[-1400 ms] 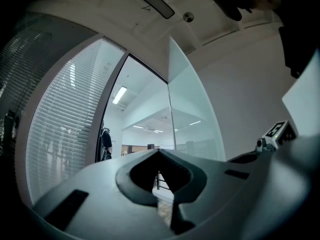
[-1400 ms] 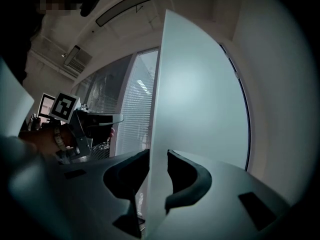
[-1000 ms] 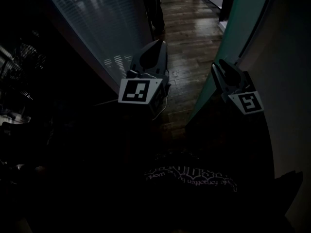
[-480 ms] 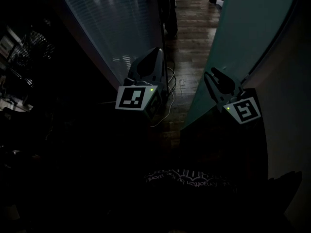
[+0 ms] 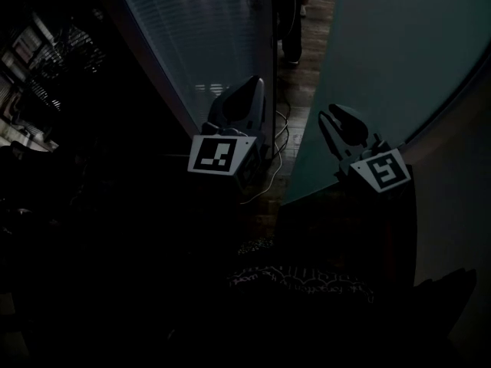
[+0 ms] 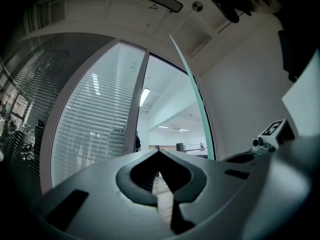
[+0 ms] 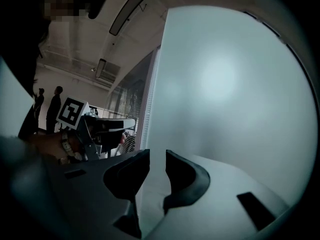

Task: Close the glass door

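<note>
Right now the glass door [image 5: 383,60] fills the upper right of the head view. It stands ajar, with a strip of wooden floor [image 5: 305,48] between it and the blind-covered panel [image 5: 192,37]. My right gripper [image 5: 338,115] sits by the door's left edge, fingers spread and pinching nothing. My left gripper [image 5: 252,84], at centre frame, has its fingers pressed together, empty.

Left gripper [image 5: 253,84] between blinds [image 5: 192,44] and glass door [image 5: 399,60]; right gripper [image 5: 338,118] before door.
</note>
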The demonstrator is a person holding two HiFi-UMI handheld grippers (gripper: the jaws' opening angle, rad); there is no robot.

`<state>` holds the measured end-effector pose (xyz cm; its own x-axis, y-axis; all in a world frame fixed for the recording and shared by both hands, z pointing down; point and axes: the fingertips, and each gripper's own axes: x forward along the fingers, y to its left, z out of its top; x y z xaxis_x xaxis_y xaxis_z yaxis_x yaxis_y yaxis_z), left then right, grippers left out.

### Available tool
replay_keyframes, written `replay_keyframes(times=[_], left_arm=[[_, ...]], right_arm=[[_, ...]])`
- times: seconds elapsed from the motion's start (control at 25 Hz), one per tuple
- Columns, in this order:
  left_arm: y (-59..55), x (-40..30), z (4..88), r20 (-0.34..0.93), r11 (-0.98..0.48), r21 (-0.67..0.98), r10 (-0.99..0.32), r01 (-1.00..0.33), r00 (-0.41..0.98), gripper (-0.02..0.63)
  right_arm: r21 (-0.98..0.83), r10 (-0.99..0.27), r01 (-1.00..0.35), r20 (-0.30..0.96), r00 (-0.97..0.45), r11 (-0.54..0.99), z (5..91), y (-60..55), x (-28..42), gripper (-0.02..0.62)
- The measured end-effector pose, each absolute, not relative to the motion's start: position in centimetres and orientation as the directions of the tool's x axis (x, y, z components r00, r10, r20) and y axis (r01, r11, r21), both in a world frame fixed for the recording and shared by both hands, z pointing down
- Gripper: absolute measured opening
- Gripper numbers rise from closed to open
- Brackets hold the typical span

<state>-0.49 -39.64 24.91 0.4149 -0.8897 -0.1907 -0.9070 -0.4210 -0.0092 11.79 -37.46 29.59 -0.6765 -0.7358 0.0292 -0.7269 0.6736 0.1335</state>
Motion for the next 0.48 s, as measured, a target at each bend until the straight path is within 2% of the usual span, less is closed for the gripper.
replay_keyframes(times=[0.16, 0.48], left_arm=[[-40.8, -1.2, 27.2, -0.193, -0.390, -0.006, -0.903, -0.921, 0.384, 0.002], [-46.0, -4.4, 24.2, -0.183, -0.398, -0.009, -0.901, -0.917, 0.393, 0.002]], right_arm=[[0.145, -0.744, -0.734, 0.021, -0.668, 0.664, 32.0, -39.2, 11.4, 0.097], [0.157, -0.752, -0.740, 0.034, -0.658, 0.654, 28.9, -44.1, 8.5, 0.097]])
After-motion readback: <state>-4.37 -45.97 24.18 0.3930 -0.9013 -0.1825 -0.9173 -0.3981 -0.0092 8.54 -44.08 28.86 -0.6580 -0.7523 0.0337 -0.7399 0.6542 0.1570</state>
